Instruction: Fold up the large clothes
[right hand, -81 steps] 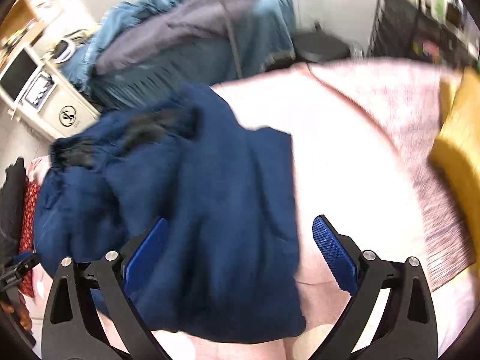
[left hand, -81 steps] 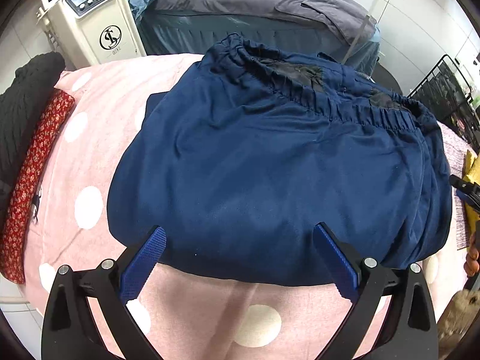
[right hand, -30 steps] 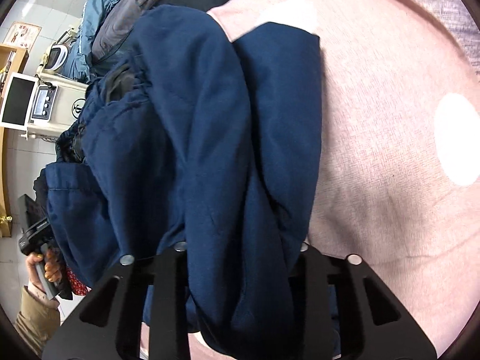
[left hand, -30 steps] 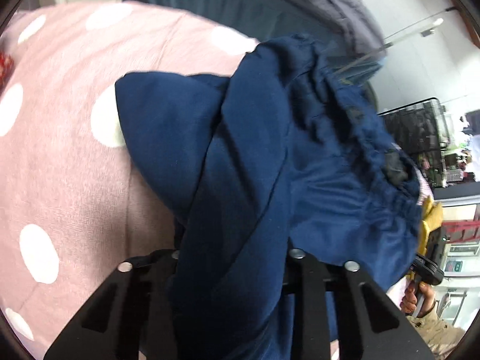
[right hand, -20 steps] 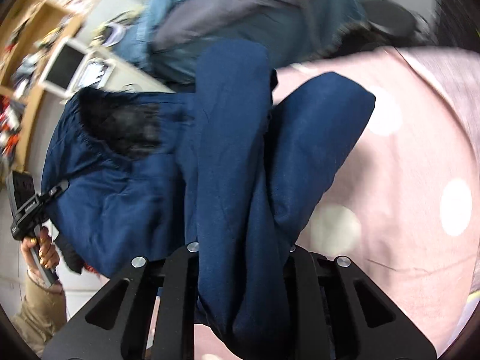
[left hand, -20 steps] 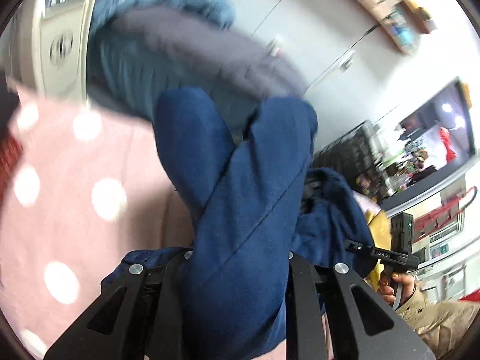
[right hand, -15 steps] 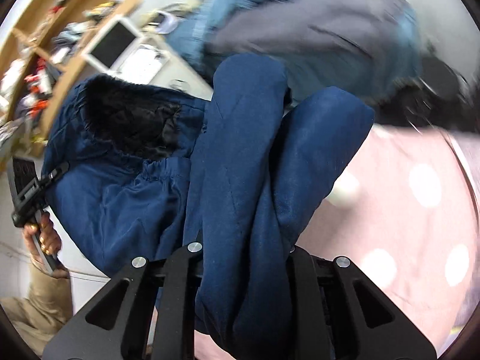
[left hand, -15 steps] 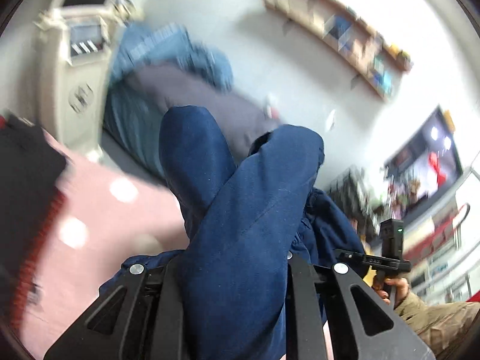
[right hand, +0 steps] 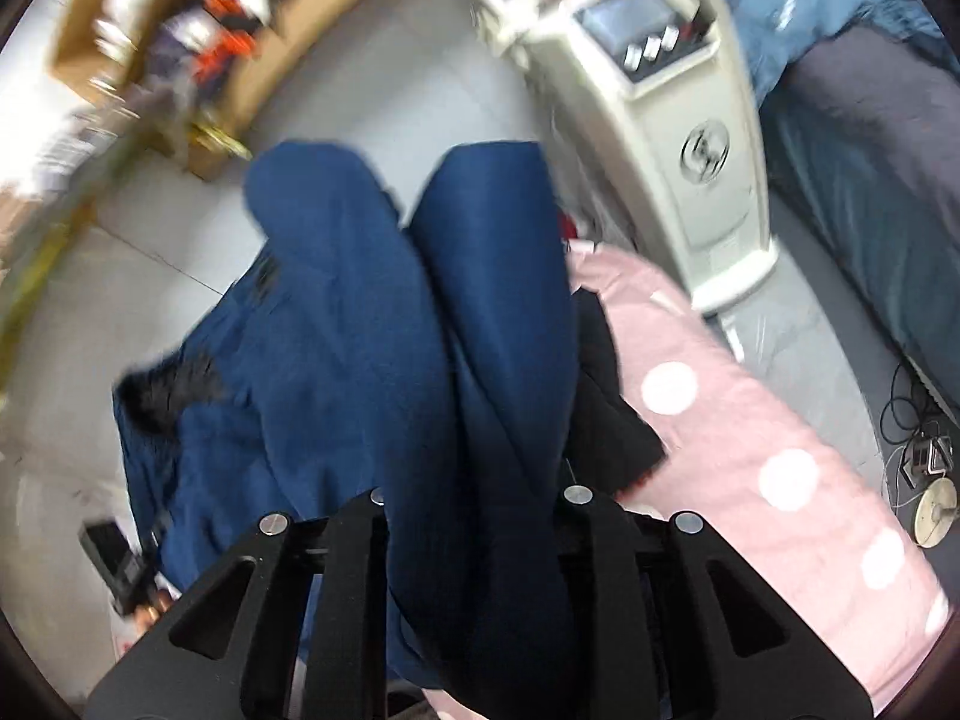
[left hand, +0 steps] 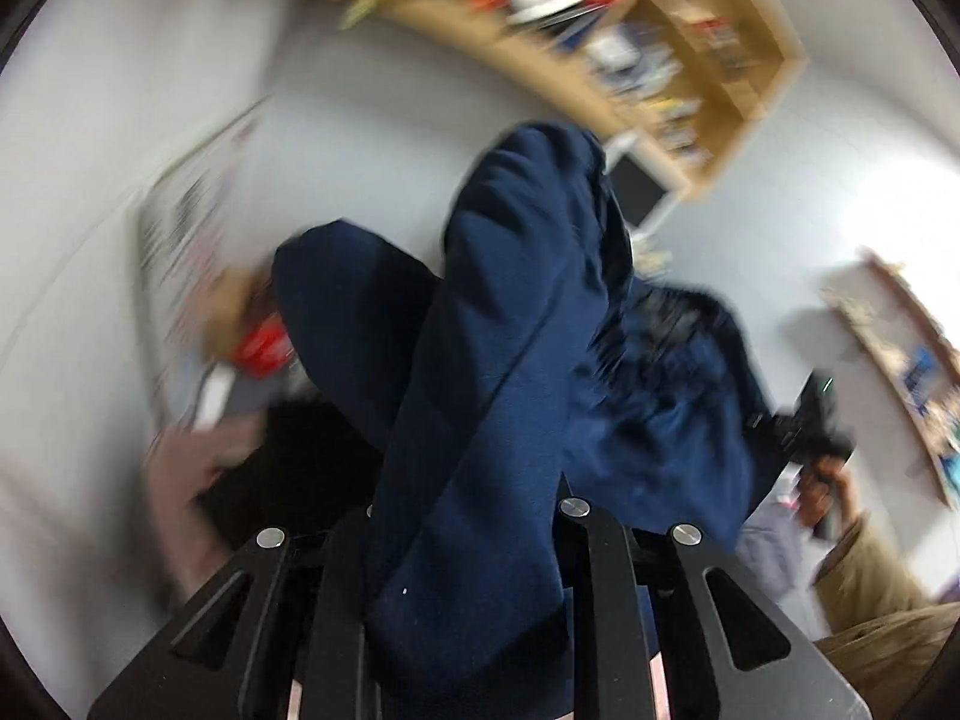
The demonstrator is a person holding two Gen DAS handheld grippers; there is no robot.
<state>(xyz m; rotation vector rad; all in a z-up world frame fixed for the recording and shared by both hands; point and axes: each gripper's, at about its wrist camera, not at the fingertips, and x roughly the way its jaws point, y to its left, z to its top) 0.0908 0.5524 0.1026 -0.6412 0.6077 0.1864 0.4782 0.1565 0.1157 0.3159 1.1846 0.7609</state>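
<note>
Navy trousers (left hand: 510,390) hide both grippers' pads; the wooden shelf (left hand: 630,30) is motion-blurred.

The left hand-held gripper (left hand: 465,546) has its jaws drawn close together and pinches a thick fold of navy cloth. The right hand-held gripper (right hand: 474,546) is closed the same way on another fold. Each wrist view shows the person's other hand (left hand: 825,480) on its handle, with a tan sleeve (left hand: 882,576).

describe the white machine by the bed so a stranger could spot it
Start at the pink polka-dot bed cover. Just beyond its far edge stands a cream floor machine. Unlike the soft bedding around it, it is rigid, with a grey panel, buttons and a round logo.
</note>
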